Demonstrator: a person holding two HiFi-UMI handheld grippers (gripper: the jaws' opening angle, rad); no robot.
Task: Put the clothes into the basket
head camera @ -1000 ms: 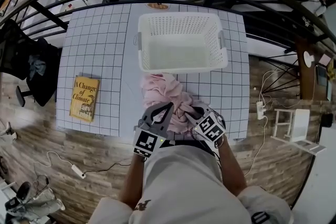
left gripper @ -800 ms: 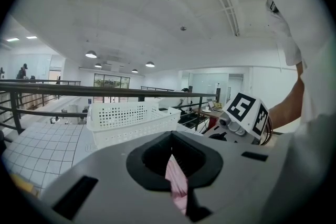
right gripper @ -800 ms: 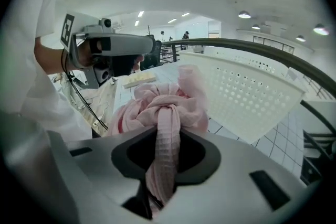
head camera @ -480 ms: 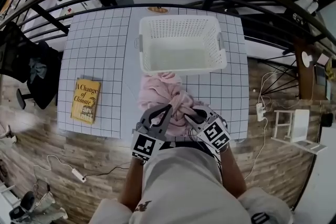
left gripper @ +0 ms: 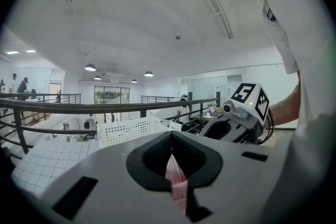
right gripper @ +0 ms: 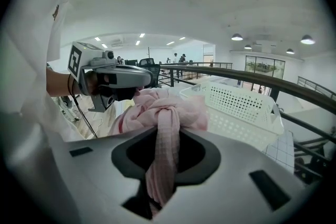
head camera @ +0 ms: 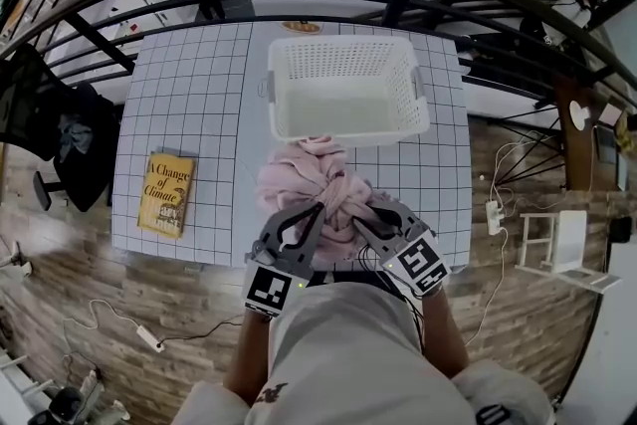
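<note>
Off-task items: book, worktop, floor
Yellow paperback book [head camera: 165, 194] lying flat on white grid-lined worktop [head camera: 194, 100], left side; wood-plank floor [head camera: 100, 299] around.

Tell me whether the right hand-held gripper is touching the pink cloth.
Touching. The right gripper view shows the right hand-held gripper clamped on a strand of the pink cloth.

Bright, even indoor light from round ceiling lamps [left gripper: 90, 67], soft faint shadows, strong fisheye bending at dark rounded edges, far background perhaps slightly soft.
</note>
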